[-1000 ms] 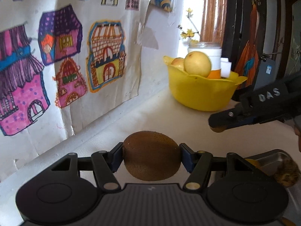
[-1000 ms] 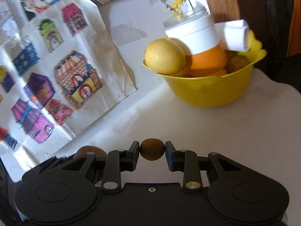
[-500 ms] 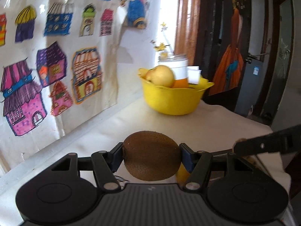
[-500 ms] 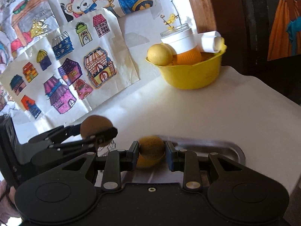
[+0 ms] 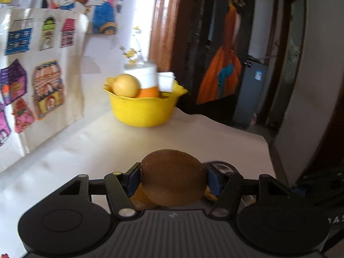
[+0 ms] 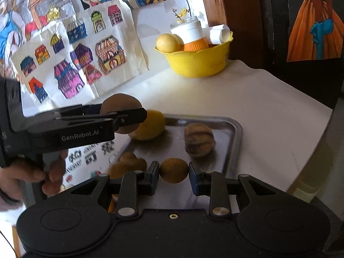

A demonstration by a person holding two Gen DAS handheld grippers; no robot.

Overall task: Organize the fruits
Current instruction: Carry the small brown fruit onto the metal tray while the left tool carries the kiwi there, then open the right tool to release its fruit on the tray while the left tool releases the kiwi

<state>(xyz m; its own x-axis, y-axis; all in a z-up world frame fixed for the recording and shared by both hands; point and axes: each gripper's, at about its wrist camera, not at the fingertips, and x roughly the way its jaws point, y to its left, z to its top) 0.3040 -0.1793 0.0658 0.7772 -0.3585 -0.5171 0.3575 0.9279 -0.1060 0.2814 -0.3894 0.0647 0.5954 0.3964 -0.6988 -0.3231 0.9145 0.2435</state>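
My left gripper is shut on a brown kiwi and holds it above the near end of a metal tray; it also shows in the right wrist view, over the tray's far left corner. My right gripper is shut on a small round brown fruit above the tray. On the tray lie a yellow fruit, a striped brown fruit and small brown fruits. A yellow bowl at the back holds a pear and an orange.
The white-covered table ends at its right edge. The wall on the left carries house drawings. A white jar with yellow flowers and a paper roll sit in the bowl. A dark doorway and an orange dress picture are beyond.
Both grippers have pulled back from the bowl with their fruits and now hang over the metal tray, which has come into view below them.
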